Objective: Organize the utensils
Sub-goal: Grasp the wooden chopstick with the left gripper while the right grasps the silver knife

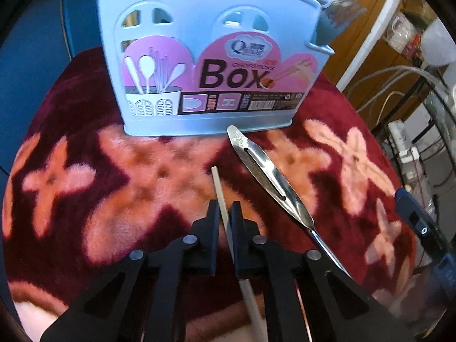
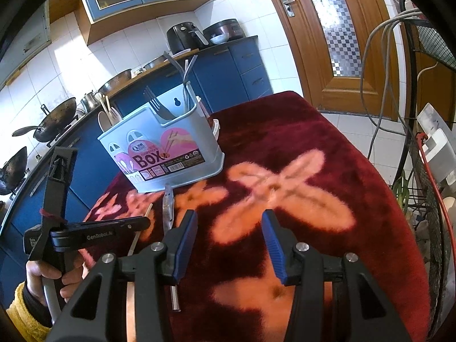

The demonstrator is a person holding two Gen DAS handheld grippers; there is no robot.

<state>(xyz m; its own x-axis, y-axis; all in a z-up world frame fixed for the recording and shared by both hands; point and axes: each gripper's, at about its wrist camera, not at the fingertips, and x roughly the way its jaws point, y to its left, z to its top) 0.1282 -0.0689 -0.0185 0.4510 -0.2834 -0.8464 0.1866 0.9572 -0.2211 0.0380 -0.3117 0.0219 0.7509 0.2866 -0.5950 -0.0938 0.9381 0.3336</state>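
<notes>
A light blue utensil box [image 1: 205, 65] with a pink "Box" label stands on the red flowered cloth [image 1: 71, 148]. In the right wrist view the box [image 2: 168, 154] holds forks, spoons and chopsticks. My left gripper [image 1: 225, 212] is shut on a pale chopstick [image 1: 221, 191] that points toward the box. A steel utensil [image 1: 265, 168] lies on the cloth just right of it, tip near the box's base. My right gripper [image 2: 229, 225] is open and empty above the cloth; the left gripper [image 2: 142, 222] and the steel utensil [image 2: 168, 208] show at its left.
The cloth-covered table [image 2: 327, 148] drops off at the left and right edges. Blue kitchen cabinets [image 2: 228, 74] with woks and appliances stand behind. A wooden door [image 2: 342, 42], cables and a wire rack [image 2: 427, 199] are to the right.
</notes>
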